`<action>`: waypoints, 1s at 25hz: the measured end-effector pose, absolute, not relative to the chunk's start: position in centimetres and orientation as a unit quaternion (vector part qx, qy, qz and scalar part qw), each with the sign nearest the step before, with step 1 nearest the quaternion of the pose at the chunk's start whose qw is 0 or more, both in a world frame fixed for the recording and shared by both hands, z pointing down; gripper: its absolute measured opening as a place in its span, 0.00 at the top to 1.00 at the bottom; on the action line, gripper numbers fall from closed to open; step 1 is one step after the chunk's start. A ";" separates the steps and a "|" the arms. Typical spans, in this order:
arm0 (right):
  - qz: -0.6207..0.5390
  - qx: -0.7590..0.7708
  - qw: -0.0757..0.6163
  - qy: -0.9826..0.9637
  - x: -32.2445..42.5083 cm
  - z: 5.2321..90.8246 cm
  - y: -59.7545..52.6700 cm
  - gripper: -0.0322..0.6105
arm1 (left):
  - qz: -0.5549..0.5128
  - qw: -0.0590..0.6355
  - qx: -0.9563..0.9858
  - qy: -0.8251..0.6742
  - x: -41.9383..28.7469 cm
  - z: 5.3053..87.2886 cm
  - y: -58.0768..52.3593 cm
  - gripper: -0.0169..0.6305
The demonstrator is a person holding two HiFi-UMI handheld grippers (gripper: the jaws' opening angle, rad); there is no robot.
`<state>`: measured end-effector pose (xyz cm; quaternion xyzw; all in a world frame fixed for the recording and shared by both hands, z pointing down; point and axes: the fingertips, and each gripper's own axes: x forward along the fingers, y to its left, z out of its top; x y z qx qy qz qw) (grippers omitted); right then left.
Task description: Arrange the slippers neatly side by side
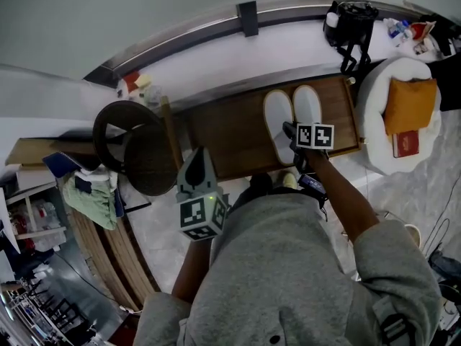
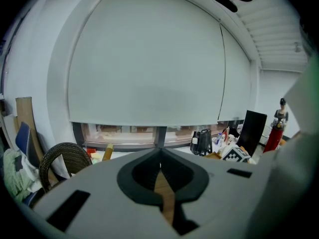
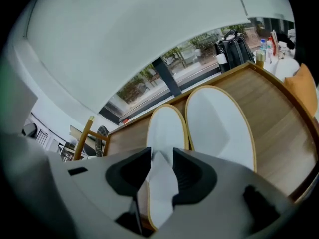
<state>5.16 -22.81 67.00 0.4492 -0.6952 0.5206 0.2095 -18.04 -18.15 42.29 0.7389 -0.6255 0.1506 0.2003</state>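
Two white slippers with tan rims lie side by side, toes toward the window, on a wooden platform [image 1: 216,139]: the left slipper [image 1: 278,125] [image 3: 167,131] and the right slipper [image 1: 308,107] [image 3: 219,126]. My right gripper [image 1: 292,134] [image 3: 162,166] is over the heel of the left slipper. Its jaws stand apart with the white heel showing between them, and the pads do not press on it. My left gripper [image 1: 198,153] [image 2: 160,156] hovers off the platform's left front, shut and empty, pointing toward the window.
A dark wicker chair [image 1: 133,146] stands left of the platform. A black bag [image 1: 351,24] sits on the sill behind. A white round seat [image 1: 374,132] with an orange cushion [image 1: 410,103] is at the right. Green cloth [image 1: 90,197] lies at the left.
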 end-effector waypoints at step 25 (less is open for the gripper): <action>0.168 0.506 0.144 -0.833 23.4 45.0 -15.5 0.90 | 0.119 0.194 0.753 -0.618 -5.5 40.2 -9.9 0.95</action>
